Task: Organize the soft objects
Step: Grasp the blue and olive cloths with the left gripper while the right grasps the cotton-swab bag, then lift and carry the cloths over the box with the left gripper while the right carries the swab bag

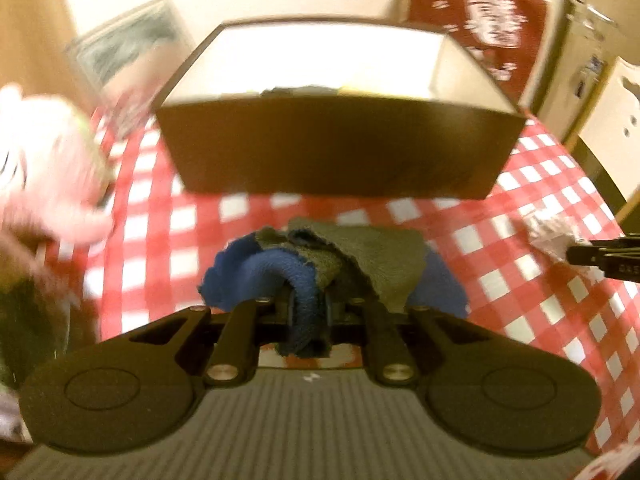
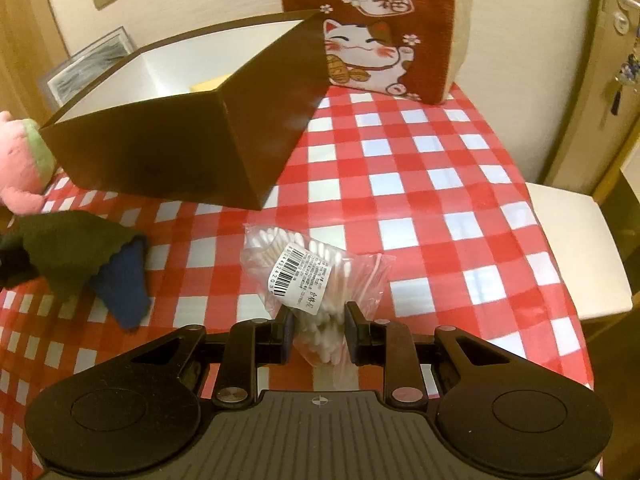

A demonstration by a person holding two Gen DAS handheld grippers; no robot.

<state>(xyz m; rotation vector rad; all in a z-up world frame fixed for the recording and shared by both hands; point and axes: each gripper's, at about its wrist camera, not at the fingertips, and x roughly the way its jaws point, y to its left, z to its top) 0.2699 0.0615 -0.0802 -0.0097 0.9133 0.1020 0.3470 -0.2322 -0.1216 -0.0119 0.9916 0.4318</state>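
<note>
Left tongs [image 1: 307,307] pinched tight on blue cloth [image 1: 256,276], olive-green cloth [image 1: 372,252] draped over same bundle, near side of dark brown box [image 1: 340,152]. Right tongs [image 2: 318,330] clamped on clear bag of cotton swabs [image 2: 316,280]; white barcode label [image 2: 302,276] on bag, digits partly legible "8904432420", small print too fine to read. Counter [image 2: 420,184] under red-white checked cover. Pink plush toy [image 2: 18,168] far left beside box. Red cushion [image 2: 372,24] behind, lucky-cat print, character "福". Box open-topped, white inside.
</note>
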